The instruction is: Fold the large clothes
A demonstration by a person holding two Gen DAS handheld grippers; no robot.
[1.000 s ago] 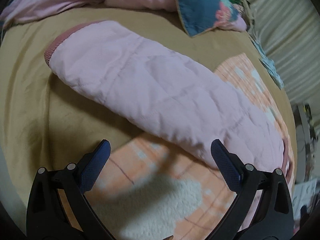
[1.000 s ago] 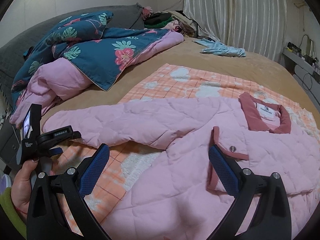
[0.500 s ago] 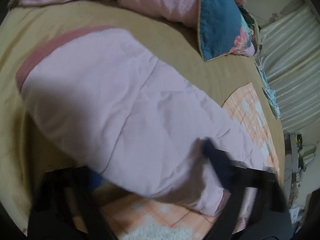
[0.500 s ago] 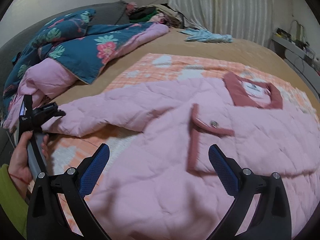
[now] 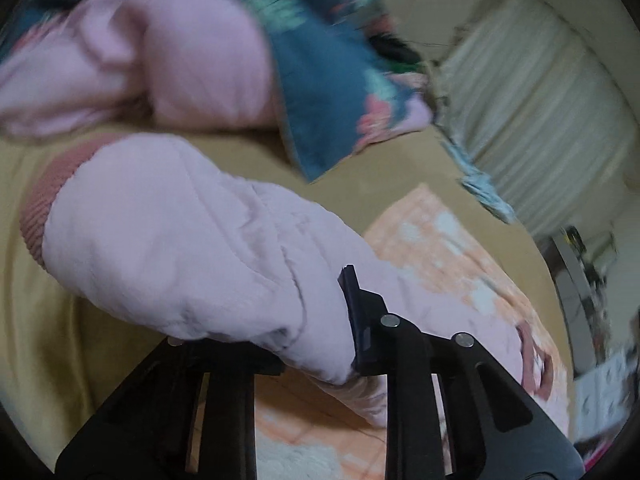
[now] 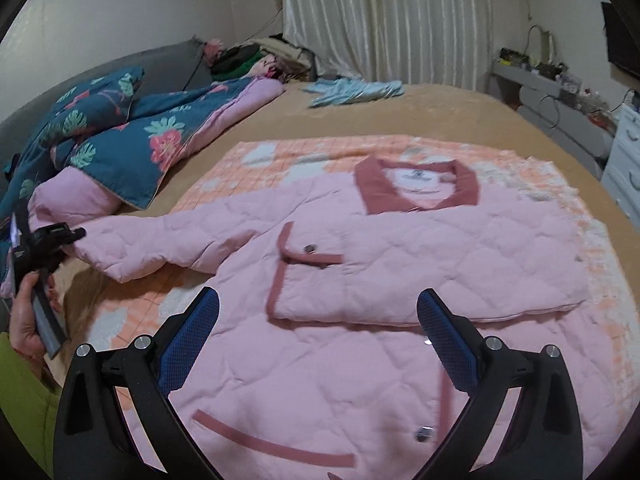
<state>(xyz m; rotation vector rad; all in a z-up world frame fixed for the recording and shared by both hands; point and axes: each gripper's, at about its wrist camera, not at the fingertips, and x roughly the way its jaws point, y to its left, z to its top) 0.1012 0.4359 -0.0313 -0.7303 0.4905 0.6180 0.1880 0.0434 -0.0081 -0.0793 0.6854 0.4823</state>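
Your left gripper (image 5: pixel 320 320) is pinching the sleeve (image 5: pixel 180 240) of the pink quilted jacket (image 6: pixel 360 280), near its ribbed cuff (image 5: pixel 44 204); your right gripper (image 6: pixel 316 340) hovers with jaws spread above the jacket's front; the jacket lies flat on the orange checked blanket (image 6: pixel 280 152), collar (image 6: pixel 416 192) toward the curtains (image 6: pixel 384 20).

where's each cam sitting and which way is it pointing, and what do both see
Left wrist: rides the left gripper, low over the bed, looking along the jacket's sleeve toward its dark pink cuff; shows its black fingers, shut on the sleeve.
Right wrist: rides the right gripper, above the pink quilted jacket, facing the curtain; shows its open blue-padded fingers and the person's left hand.
Shared: the sleeve, the floral duvet, the orange checked blanket.
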